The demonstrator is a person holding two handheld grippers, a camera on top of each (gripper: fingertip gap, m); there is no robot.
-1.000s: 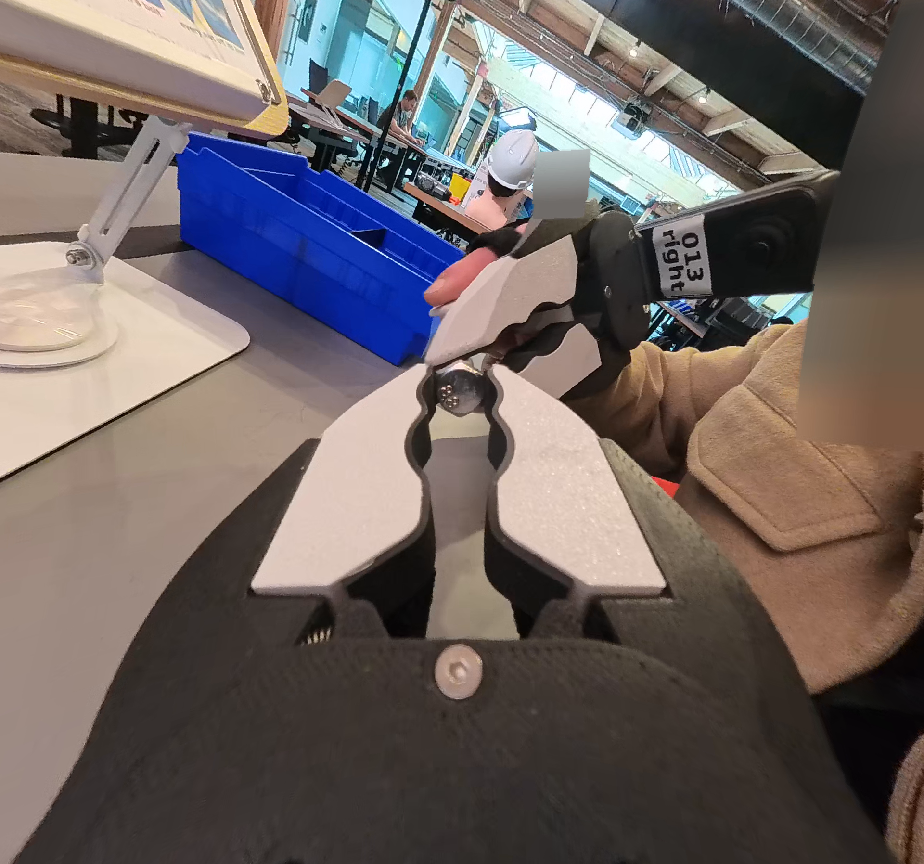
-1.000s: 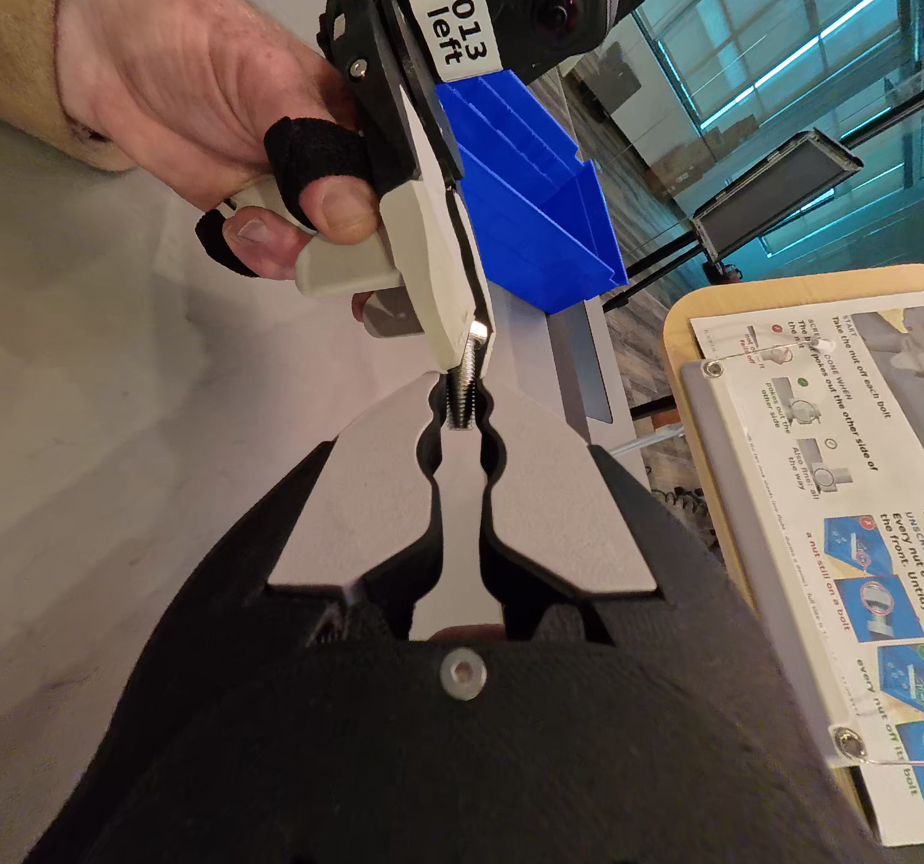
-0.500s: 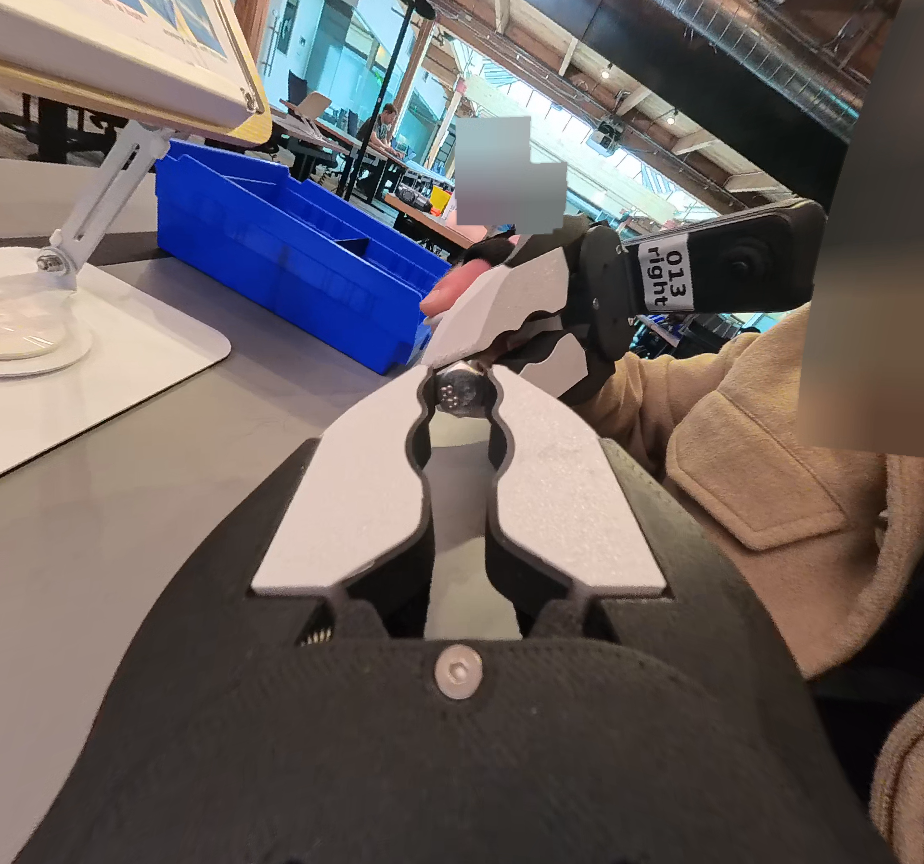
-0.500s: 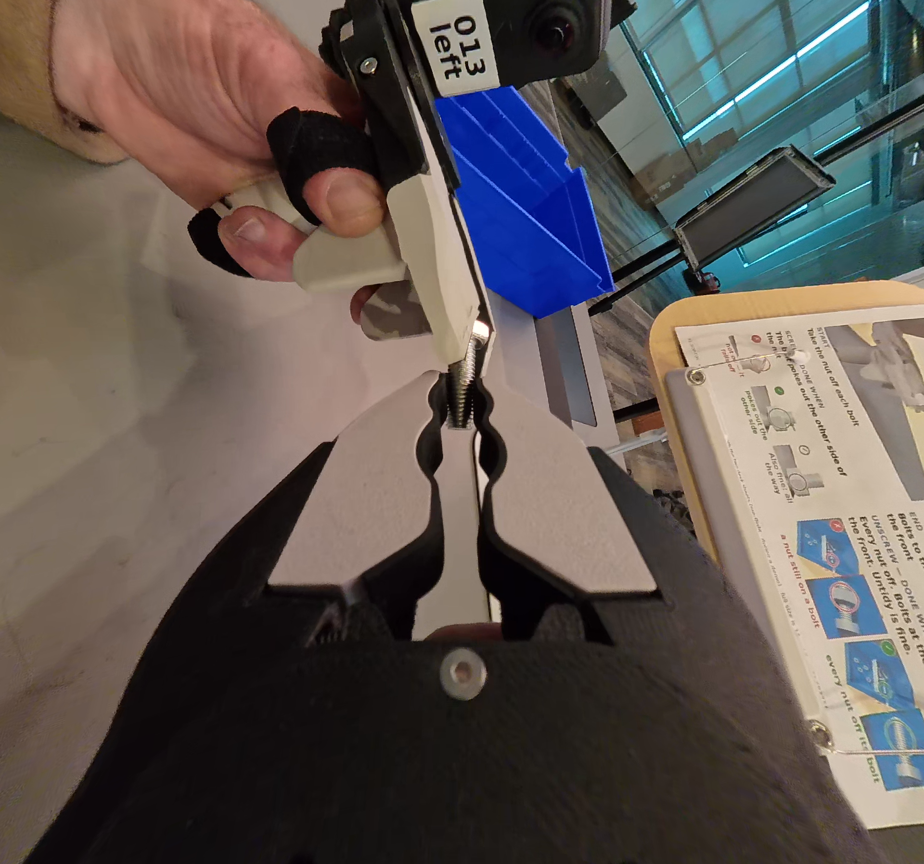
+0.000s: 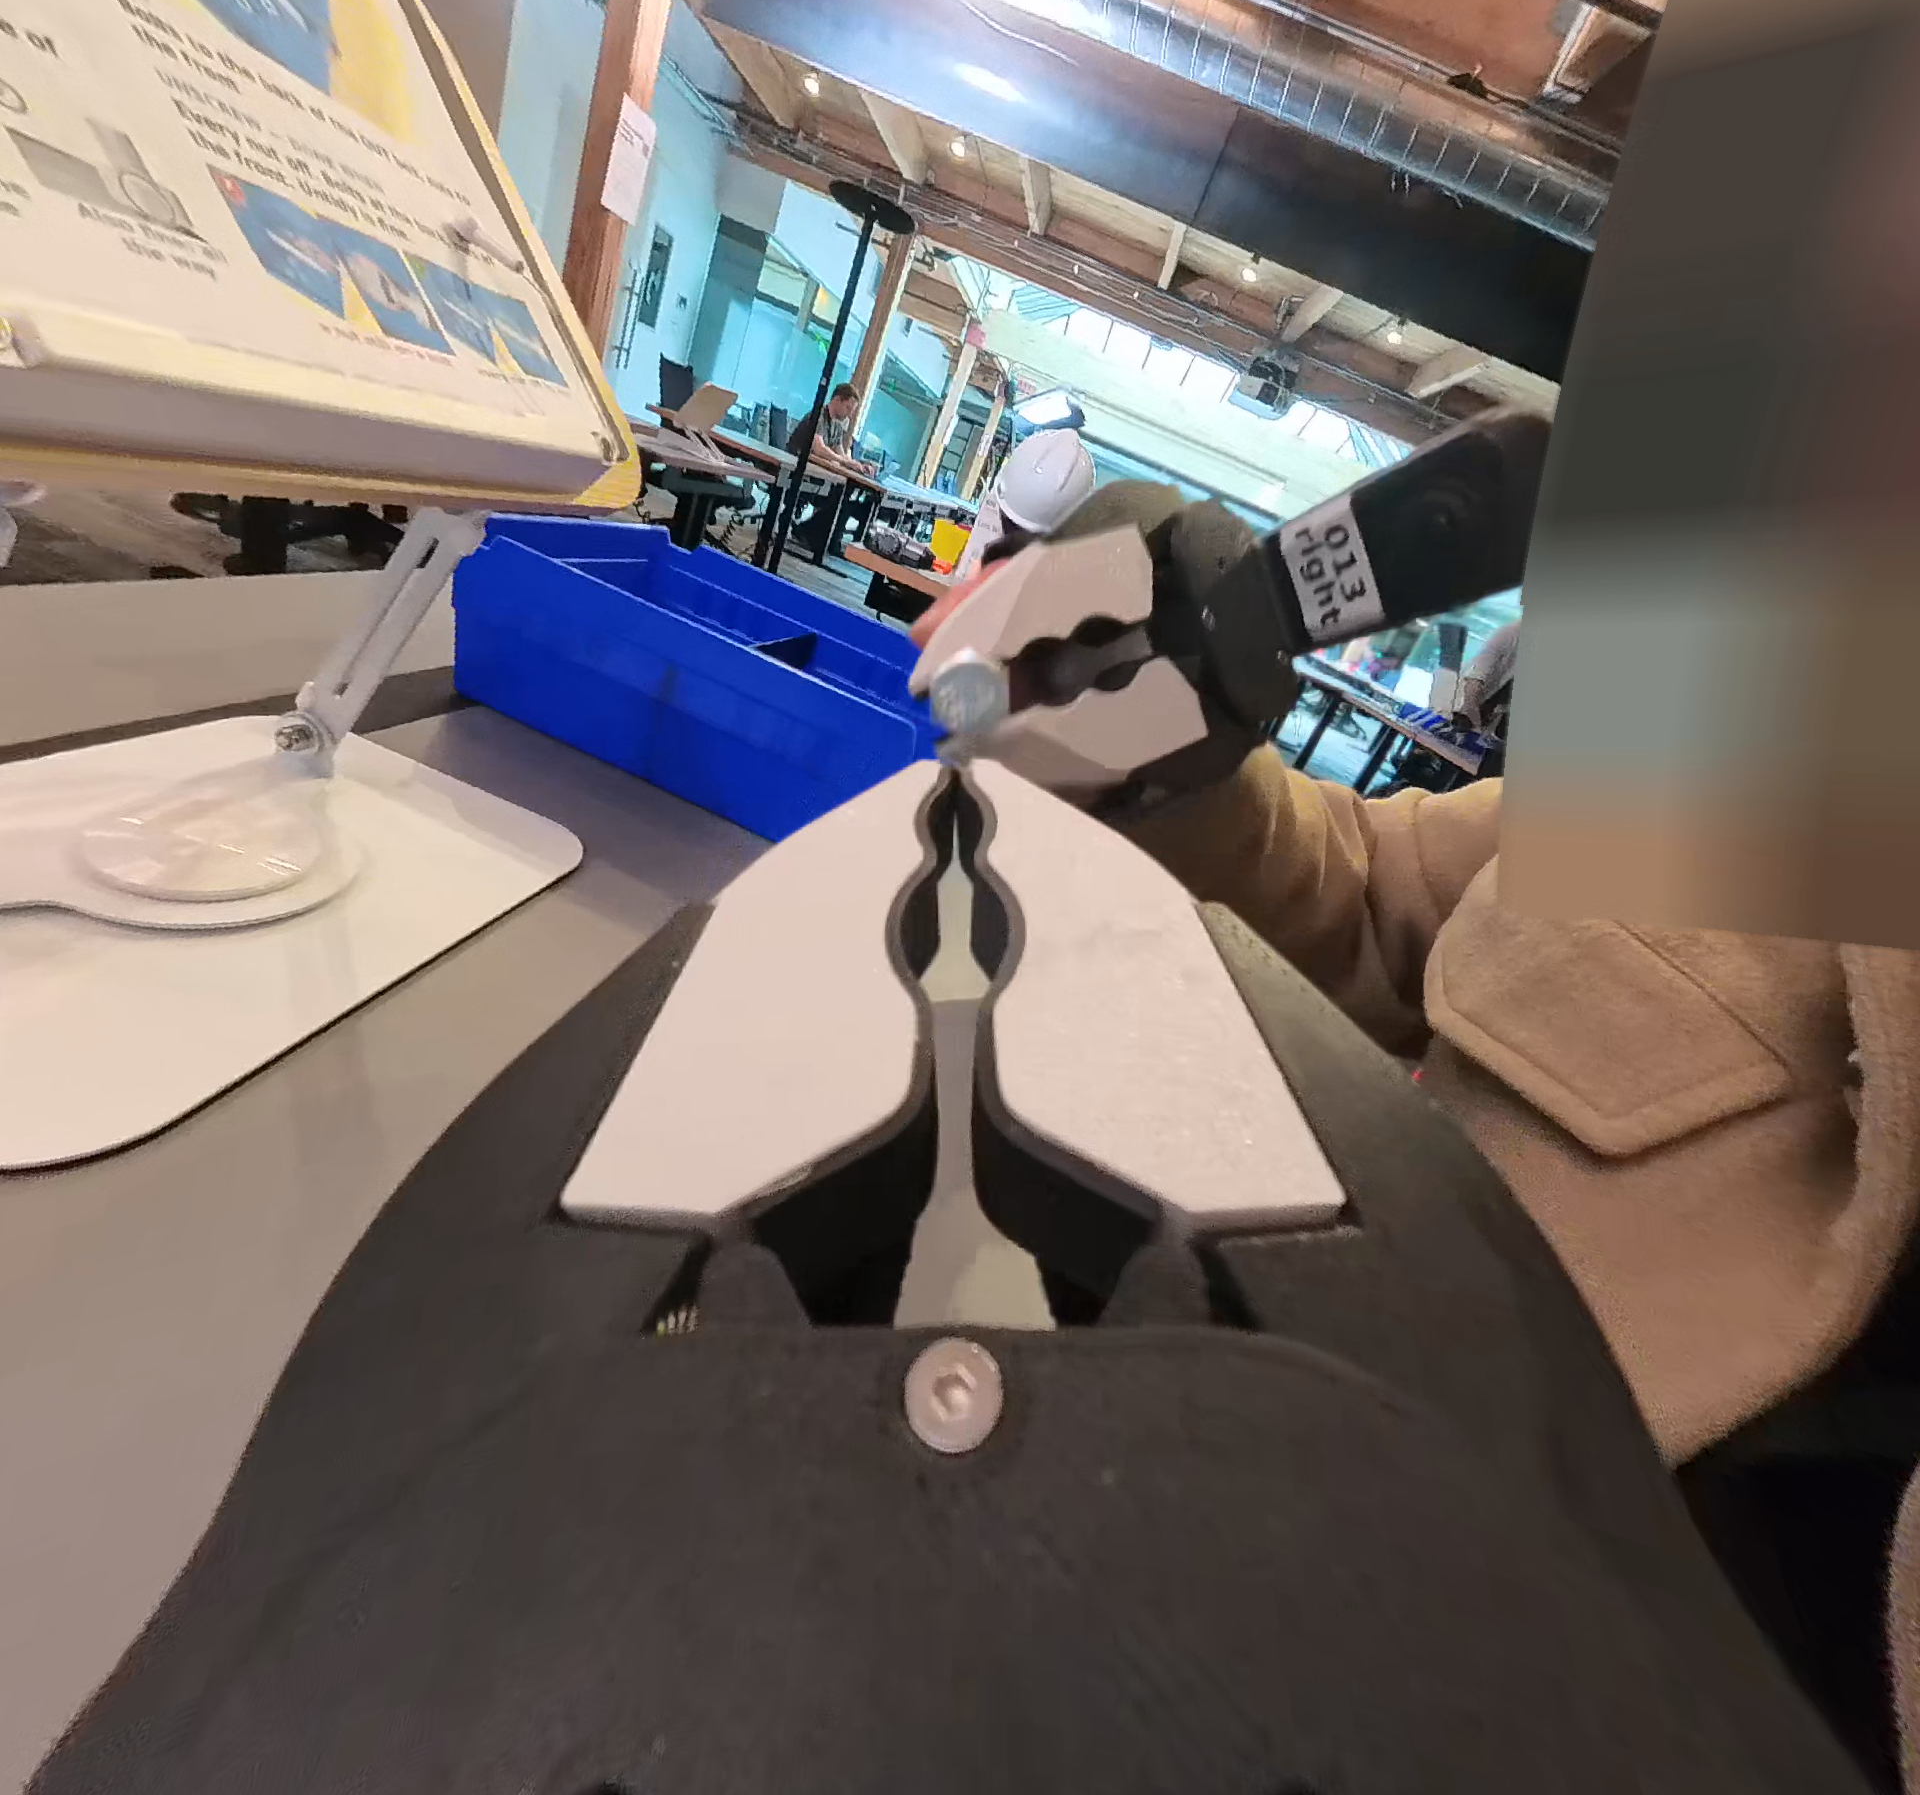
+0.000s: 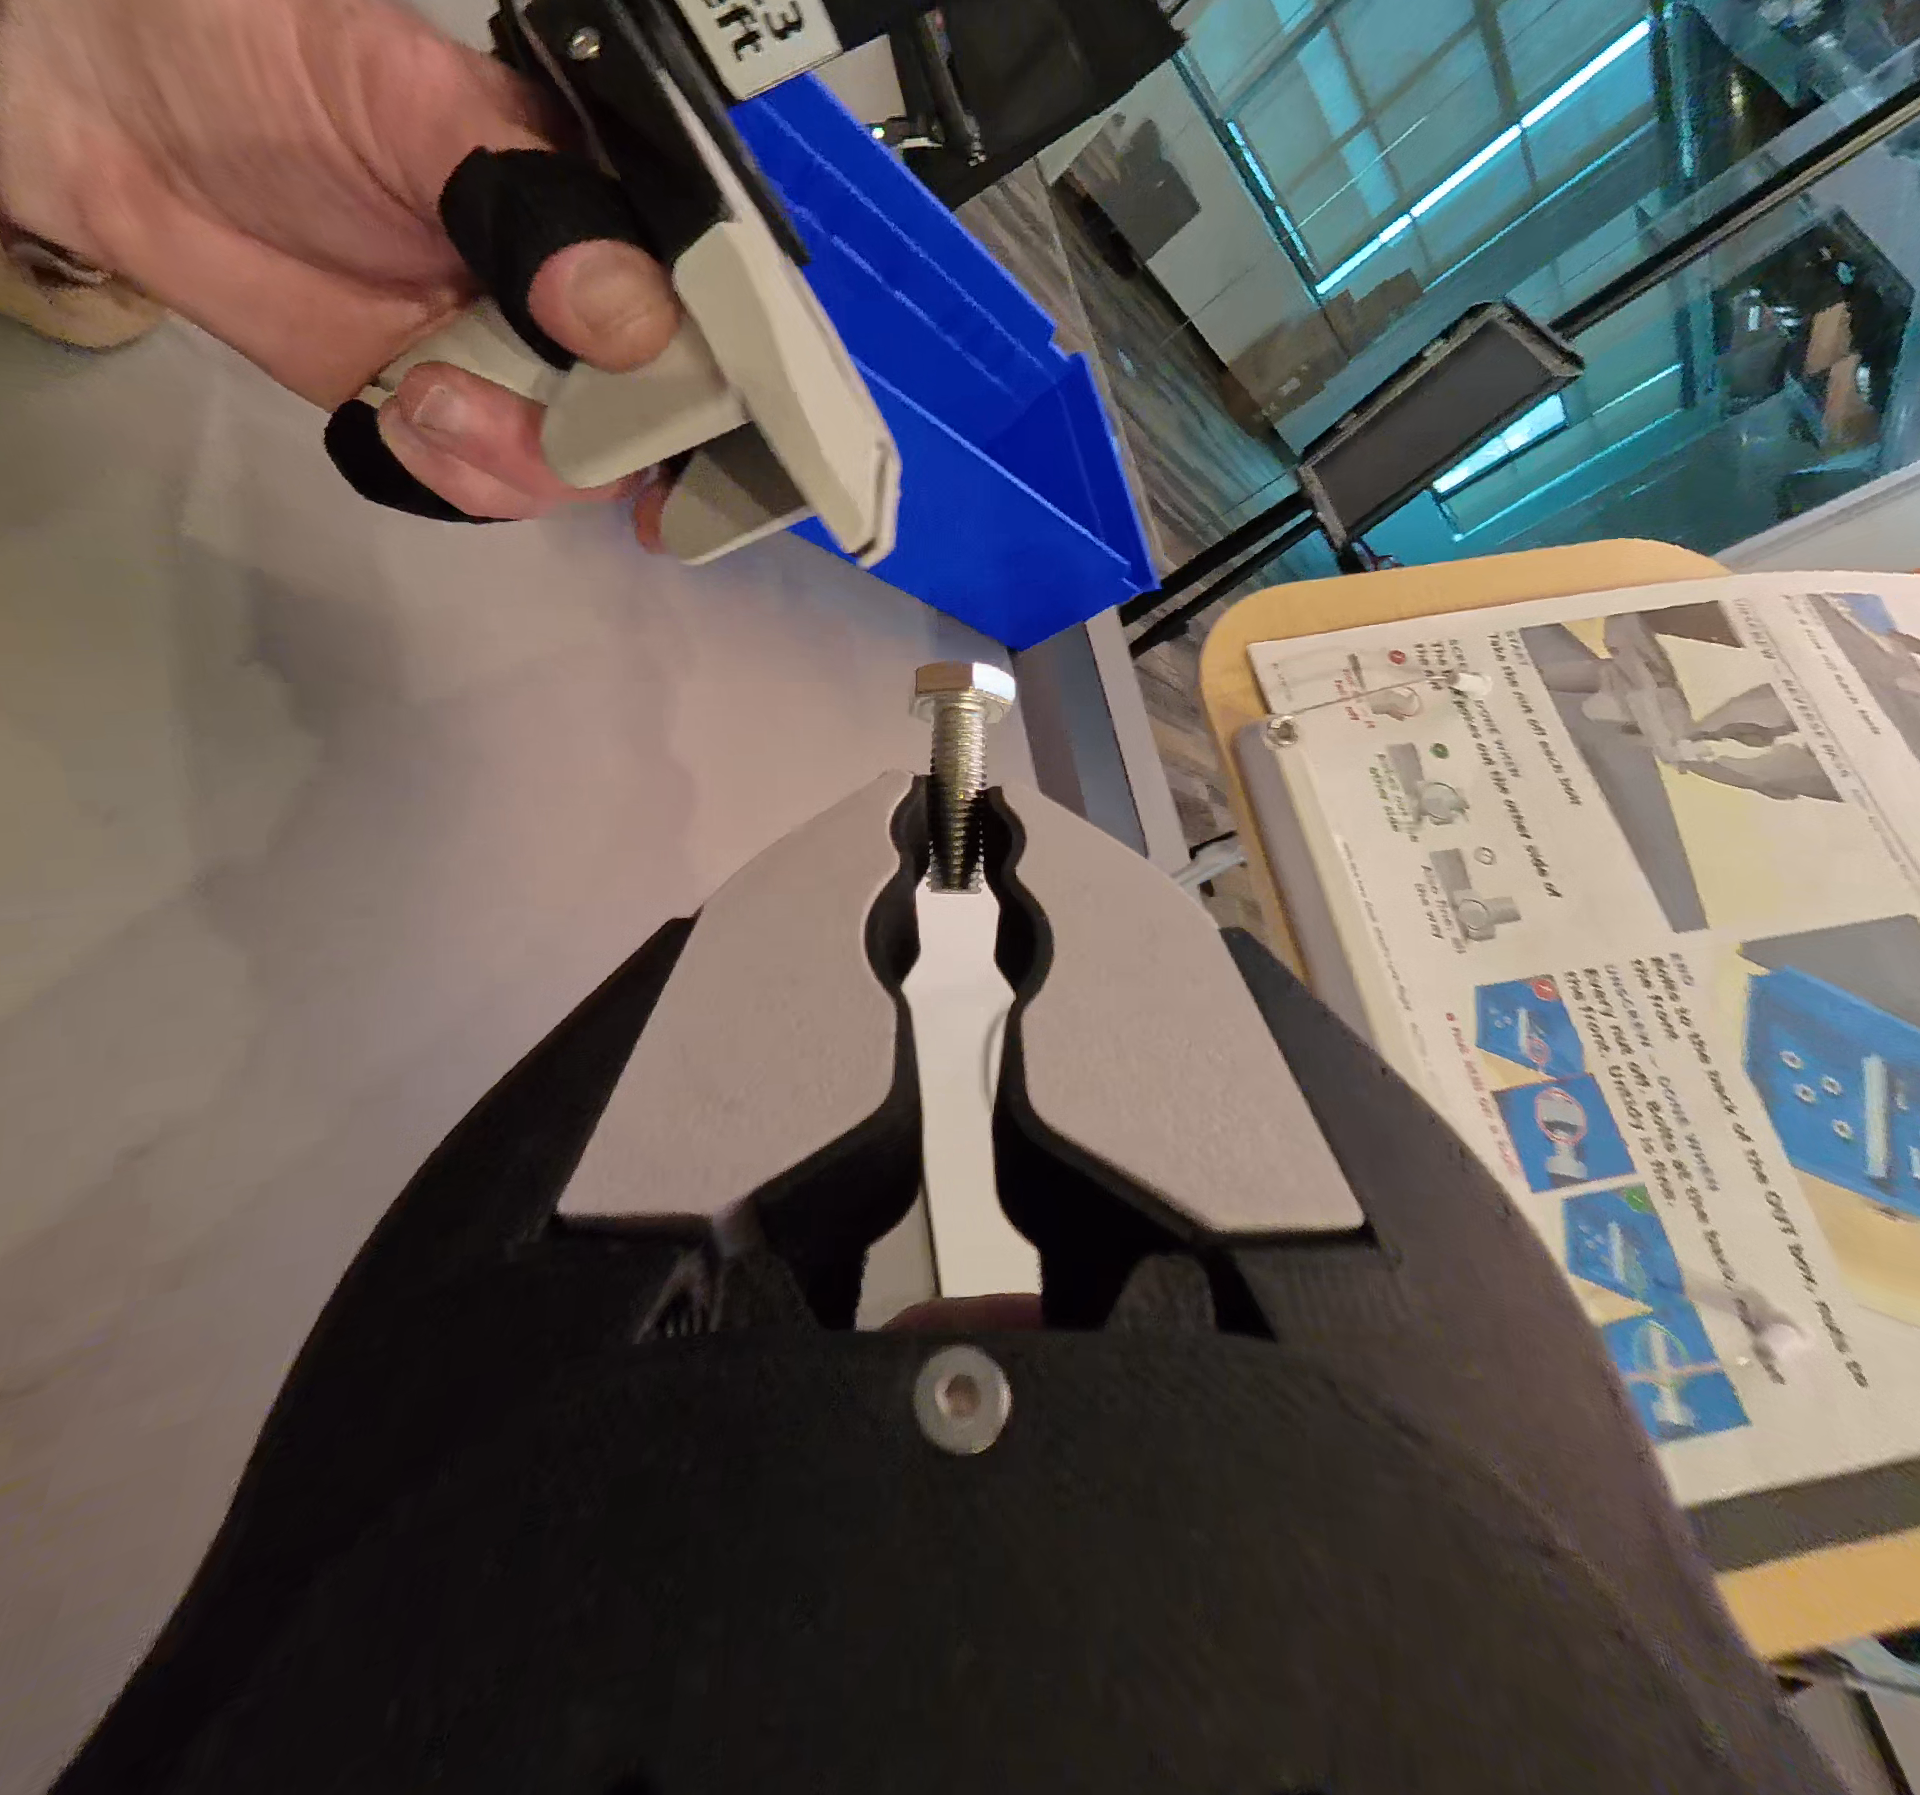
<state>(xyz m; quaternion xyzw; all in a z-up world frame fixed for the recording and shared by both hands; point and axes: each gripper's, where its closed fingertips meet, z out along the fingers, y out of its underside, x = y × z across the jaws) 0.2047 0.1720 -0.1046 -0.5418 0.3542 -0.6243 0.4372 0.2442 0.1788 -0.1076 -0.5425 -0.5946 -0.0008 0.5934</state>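
Far left, on the grey table (image 5: 260,1330): a white stand base (image 5: 312,924) with a slanted arm carrying an instruction board (image 5: 260,187), printed and pictured. Just right of it, farther back, a blue bin (image 5: 675,665) with dividers, resting on the table.

Centre, near: left gripper (image 5: 952,781), jaws pressed almost together at the tips, nothing visible between them. Seen from the right wrist view as well (image 6: 831,540), gripped by a bare hand (image 6: 260,218) with black finger straps, in front of the bin and clear of the bolt.

Just beyond and right of those tips: right gripper (image 5: 971,722), jaws narrowed onto a steel hex bolt (image 6: 958,779). Clamped on the threaded shank near its free end, hex head sticking out forward, held in the air above the table, near the bin's front corner. Beige sleeve (image 5: 1351,862) behind.

Likely handling: small, rigid, light yet dense, not fragile. Smooth plated metal, so prone to slipping or pivoting in a shallow pinch; threads give some bite. Safest hold probably deeper on the shank, seated in a jaw notch, or across the head's flats.
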